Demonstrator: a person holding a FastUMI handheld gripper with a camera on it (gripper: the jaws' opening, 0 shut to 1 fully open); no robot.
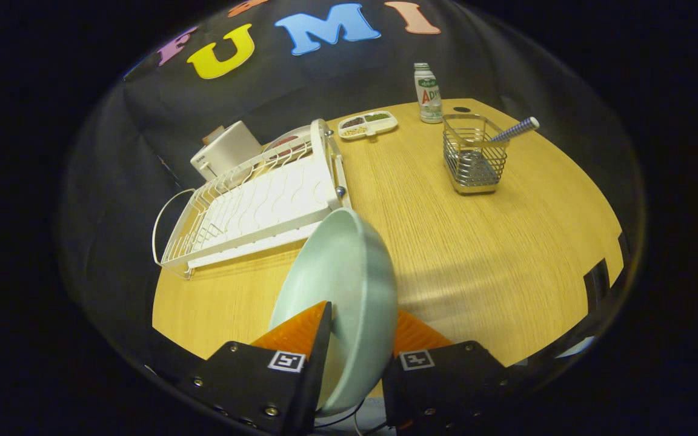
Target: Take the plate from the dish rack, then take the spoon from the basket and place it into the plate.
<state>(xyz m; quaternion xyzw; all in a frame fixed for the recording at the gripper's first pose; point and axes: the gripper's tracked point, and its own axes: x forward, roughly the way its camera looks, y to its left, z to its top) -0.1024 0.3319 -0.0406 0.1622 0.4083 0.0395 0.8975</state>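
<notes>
A pale green plate [343, 284] stands on edge between my two orange fingers [297, 330], held above the wooden table [476, 254]. My gripper [355, 330] is shut on its rim. The white dish rack [258, 209] lies beyond the plate to the left, with a second plate [285, 143] at its far end. Further off to the right stands a wire basket [475, 154], and a spoon with a striped handle [515, 129] leans out of it.
A white appliance [225, 155] sits behind the rack. A small divided tray [367, 125] with food and a white bottle [428, 94] stand at the table's far side. Bare wood stretches between the plate and the basket.
</notes>
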